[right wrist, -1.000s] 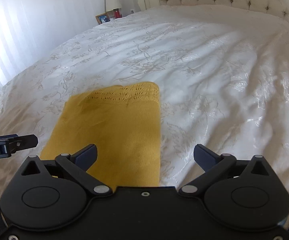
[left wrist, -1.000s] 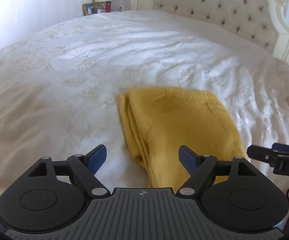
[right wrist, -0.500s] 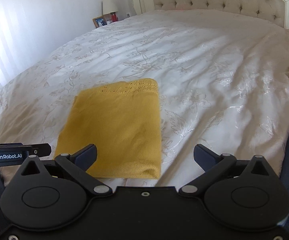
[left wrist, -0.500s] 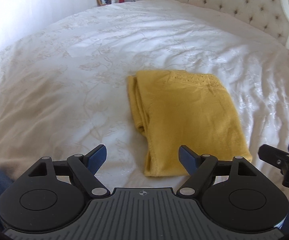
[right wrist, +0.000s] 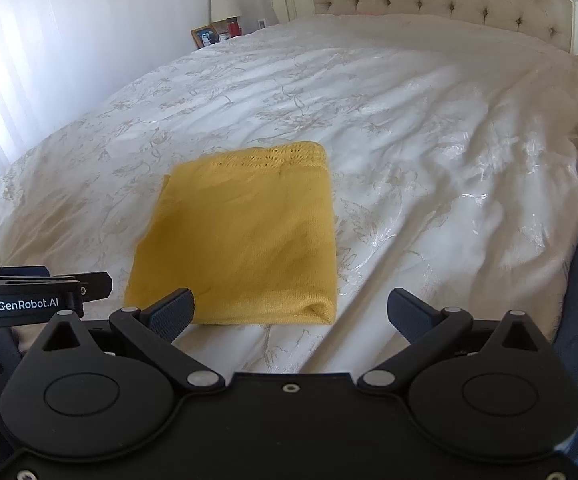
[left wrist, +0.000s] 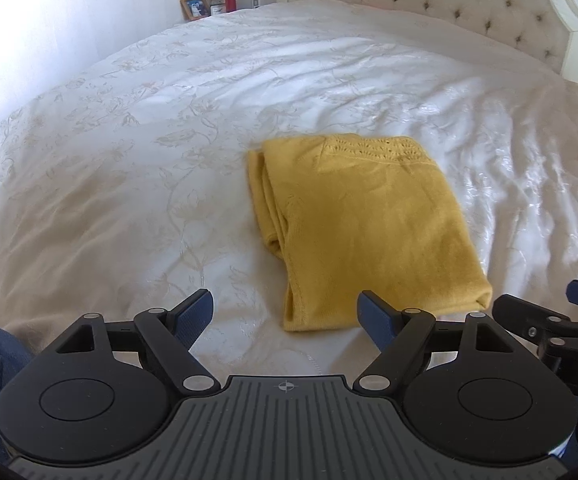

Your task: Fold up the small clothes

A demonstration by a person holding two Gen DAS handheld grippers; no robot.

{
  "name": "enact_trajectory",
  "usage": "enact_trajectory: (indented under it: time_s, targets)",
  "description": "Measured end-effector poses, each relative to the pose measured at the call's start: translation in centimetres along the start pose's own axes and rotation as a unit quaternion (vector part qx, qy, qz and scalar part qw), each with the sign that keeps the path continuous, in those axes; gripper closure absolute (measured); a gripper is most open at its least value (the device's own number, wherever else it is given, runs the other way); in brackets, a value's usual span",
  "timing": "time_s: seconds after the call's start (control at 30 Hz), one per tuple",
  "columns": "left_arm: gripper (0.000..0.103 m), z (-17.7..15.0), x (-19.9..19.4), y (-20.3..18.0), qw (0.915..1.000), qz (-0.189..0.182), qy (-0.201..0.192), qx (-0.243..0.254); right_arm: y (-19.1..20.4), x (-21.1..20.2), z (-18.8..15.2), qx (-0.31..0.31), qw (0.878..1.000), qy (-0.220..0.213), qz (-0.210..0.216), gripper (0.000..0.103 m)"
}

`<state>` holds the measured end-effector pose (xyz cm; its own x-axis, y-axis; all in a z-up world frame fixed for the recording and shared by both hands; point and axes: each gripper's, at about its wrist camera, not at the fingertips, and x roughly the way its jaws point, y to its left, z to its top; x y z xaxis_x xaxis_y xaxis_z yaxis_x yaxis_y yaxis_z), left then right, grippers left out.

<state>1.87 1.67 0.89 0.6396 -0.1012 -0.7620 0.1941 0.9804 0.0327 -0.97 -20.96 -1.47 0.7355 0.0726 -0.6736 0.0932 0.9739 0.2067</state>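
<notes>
White bedspread (left wrist: 161, 184) with a pale floral pattern covers a large bed; a cream tufted headboard (left wrist: 441, 4) stands at the far end. Beyond the far left corner of the bed are a lamp (right wrist: 225, 4), a framed photo (right wrist: 205, 36) and a small red container (right wrist: 234, 27).

Yellow knit garment (left wrist: 369, 232) lies folded into a rough rectangle on the bedspread, near the front edge. Its openwork knit band faces the headboard; stacked folded layers show along its left side in the left wrist view.

Left gripper (left wrist: 285, 314): jaws apart, nothing between them, held above the bedspread just short of the garment's near edge. No contact with the cloth.

Right gripper (right wrist: 291, 312): jaws wide apart, empty, likewise just short of the garment's near edge and clear of it. Each gripper appears at the edge of the other's view, side by side.
</notes>
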Motion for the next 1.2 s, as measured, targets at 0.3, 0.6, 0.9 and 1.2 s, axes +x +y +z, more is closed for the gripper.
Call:
enact_trajectory:
  time_s: [0.3,0.6,0.9,1.2]
  targets:
    - [0.024,-0.6,0.0,0.0,0.9999,-0.004,0.013,-0.006,0.2,-0.1,-0.3,-0.009,1.000,0.015,-0.020,0.001]
    - [0.024,-0.7,0.6,0.0,0.9997,-0.003,0.023,-0.001,0.5,0.6,-0.3,-0.012,0.999,0.029,-0.019,0.001]
    - [0.024,-0.7,1.2,0.3,0.9995,-0.003,0.032,-0.003,0.8,1.0,0.0,-0.017,0.999,0.035,-0.019,0.001]
    - [0.024,-0.5,1.5,0.4,0.9993,-0.005,0.036,0.000,1.1,1.5,0.2,-0.020,0.999,0.040,-0.019,0.001]
